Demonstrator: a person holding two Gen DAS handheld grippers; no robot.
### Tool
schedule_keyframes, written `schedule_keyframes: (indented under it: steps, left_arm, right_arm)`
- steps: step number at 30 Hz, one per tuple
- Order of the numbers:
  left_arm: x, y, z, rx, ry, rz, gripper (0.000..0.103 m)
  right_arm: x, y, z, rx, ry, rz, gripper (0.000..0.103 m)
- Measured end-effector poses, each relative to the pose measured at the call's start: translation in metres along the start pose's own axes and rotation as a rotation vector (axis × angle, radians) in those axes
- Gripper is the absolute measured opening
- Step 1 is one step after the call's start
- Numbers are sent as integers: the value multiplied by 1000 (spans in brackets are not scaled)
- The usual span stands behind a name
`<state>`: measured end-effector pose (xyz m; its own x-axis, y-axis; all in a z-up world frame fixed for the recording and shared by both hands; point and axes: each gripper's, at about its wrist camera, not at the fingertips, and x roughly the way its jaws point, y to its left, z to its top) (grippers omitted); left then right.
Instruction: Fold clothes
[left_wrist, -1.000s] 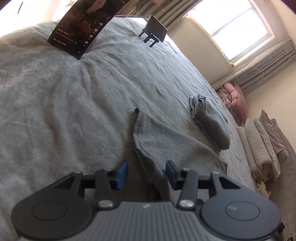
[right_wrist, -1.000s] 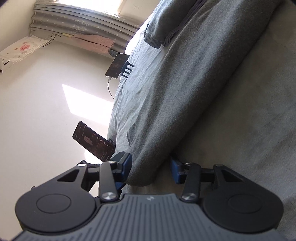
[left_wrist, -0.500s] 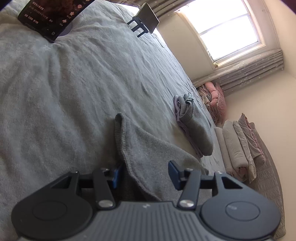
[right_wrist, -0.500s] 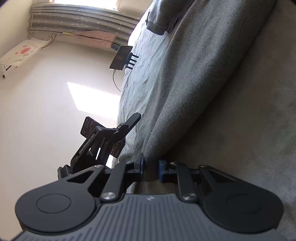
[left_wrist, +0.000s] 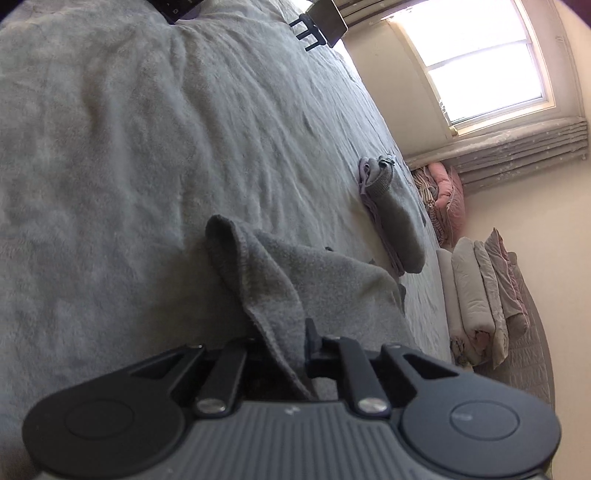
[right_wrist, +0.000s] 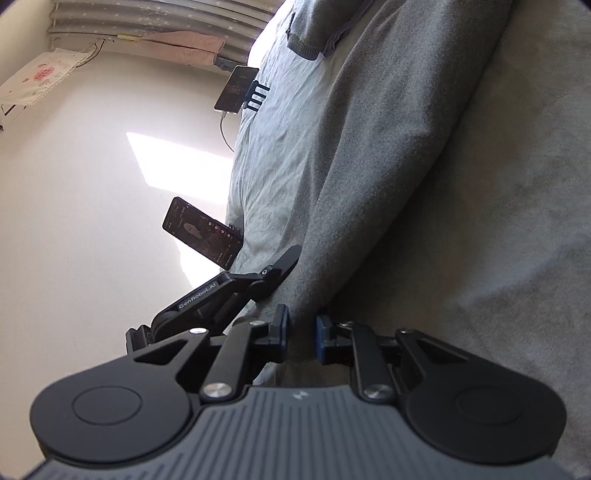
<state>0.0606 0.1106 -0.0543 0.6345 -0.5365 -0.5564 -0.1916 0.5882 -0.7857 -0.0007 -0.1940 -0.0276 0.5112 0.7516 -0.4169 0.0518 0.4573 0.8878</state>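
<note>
We see a bed (left_wrist: 155, 155) under a grey blanket, a bright window (left_wrist: 476, 59) at far right above gathered curtains (left_wrist: 517, 155), cream walls (left_wrist: 546, 229), rolled bedding (left_wrist: 476, 295) at right, and a sunlit patch on the pale floor (right_wrist: 177, 162).

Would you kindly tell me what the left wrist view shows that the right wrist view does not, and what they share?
Only the left wrist view shows the bright window, the stack of folded pale bedding by the wall, and the left gripper closing on the grey fleece garment.

Only the right wrist view shows the sunlit cream floor and the right gripper, pinching that garment's edge.

Both show the grey bedspread, the folded grey knit garment and two dark phones on stands.
</note>
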Motion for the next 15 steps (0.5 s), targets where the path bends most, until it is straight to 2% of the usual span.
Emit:
schedule_keyframes:
  steps: [8,15]
  left_arm:
    - [-40,-3,-61,-37,6,28,9]
    - [-74,-10,-99,13,-16,48,8]
  right_arm:
    - [-53,-14,-21,12,29,-29,19]
    - [-84,-24,-40,46,66,-14,19]
